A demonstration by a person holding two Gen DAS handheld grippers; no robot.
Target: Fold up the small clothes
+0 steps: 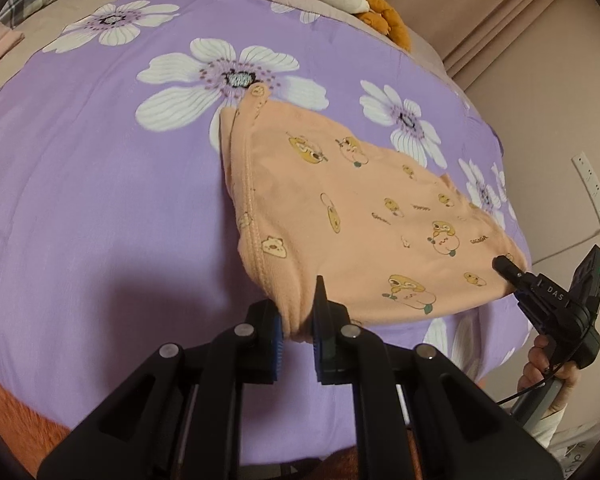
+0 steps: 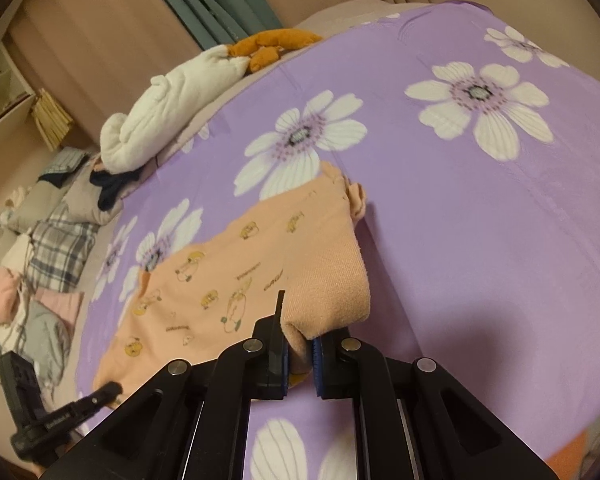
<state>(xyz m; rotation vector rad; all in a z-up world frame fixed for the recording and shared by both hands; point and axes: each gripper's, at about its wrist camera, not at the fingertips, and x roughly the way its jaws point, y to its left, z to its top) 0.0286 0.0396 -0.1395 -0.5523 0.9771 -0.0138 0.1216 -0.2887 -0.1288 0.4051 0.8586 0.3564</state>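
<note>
Between the blue-padded jaws of the left gripper (image 1: 298,334) a bunched corner of the small peach garment (image 1: 352,216) is being pinched, the pads pressing on the cloth from both sides, so this claw is clenched on the fabric. Ahead of it the garment, printed with little yellow cartoon figures, is spreading away over the purple floral bedsheet (image 1: 100,184), its ribbed hem running up the claw's left side and its far end tapering to a point near a white flower. Off to this claw's right, the right gripper (image 1: 500,266) is nipping the garment's other near corner, with a hand (image 1: 540,364) wrapping its handle below. Seen from the right wrist, the right gripper (image 2: 300,350) is likewise gripping a folded wad of the peach garment (image 2: 236,276) tightly between its pads, and the cloth is stretching away forward and to the left of it across the bedsheet (image 2: 480,240). Low at this claw's left, the left gripper (image 2: 114,390) is biting the opposite corner. Beyond the garment, at the far edge of the bed, a white plush (image 2: 172,108) and an orange plush (image 2: 276,42) are lying beside the sheet, and a pile of other clothes (image 2: 40,248) is sitting far to the left.
</note>
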